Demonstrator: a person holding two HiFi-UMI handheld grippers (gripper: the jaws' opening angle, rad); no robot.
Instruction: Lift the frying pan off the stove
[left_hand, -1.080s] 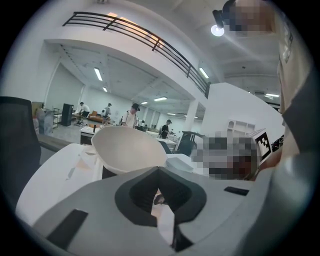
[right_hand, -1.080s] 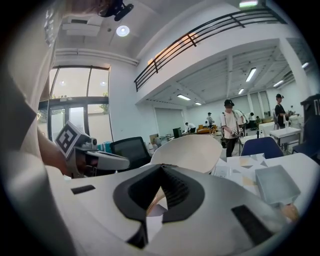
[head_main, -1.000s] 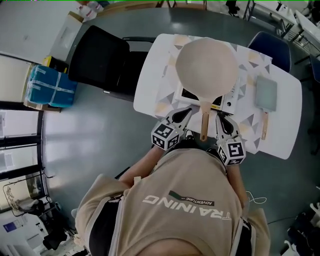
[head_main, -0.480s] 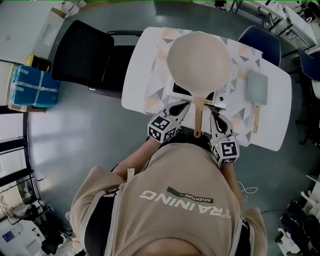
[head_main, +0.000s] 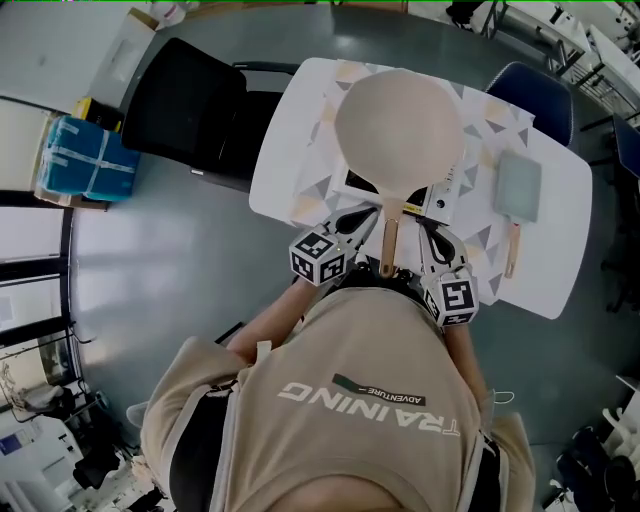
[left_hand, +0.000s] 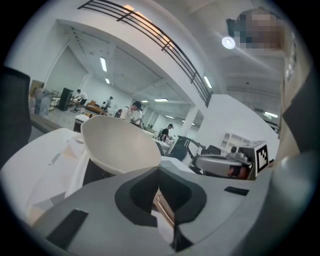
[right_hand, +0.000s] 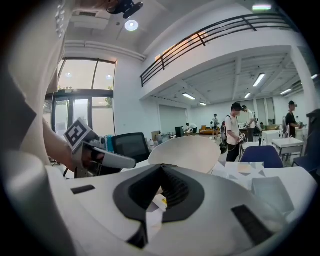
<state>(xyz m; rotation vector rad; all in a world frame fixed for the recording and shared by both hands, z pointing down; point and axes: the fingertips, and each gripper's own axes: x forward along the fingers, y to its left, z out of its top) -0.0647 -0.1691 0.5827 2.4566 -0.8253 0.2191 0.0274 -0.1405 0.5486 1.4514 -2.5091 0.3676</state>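
A cream frying pan (head_main: 400, 125) rests over a black stove (head_main: 362, 186) on the white table (head_main: 290, 165). Its wooden handle (head_main: 388, 240) points toward me. My left gripper (head_main: 367, 214) lies just left of the handle with its jaws shut and nothing between them. My right gripper (head_main: 426, 226) lies just right of the handle, and its jaws also meet. In the left gripper view the pan bowl (left_hand: 117, 145) rises ahead of the gripper (left_hand: 159, 170), and the handle's copper end (left_hand: 165, 207) shows below the closed tips. The right gripper view shows the pan (right_hand: 192, 150) beyond the shut gripper (right_hand: 161, 167).
A grey flat tool with a wooden handle (head_main: 520, 190) lies on the table's right side. A black chair (head_main: 190, 105) stands left of the table and a blue chair (head_main: 540, 95) behind it. Blue packages (head_main: 85, 165) sit on the floor at far left.
The head camera has shifted, so the whole scene slides slightly in the view. Both grippers keep their places either side of the handle, and the pan has not visibly moved.
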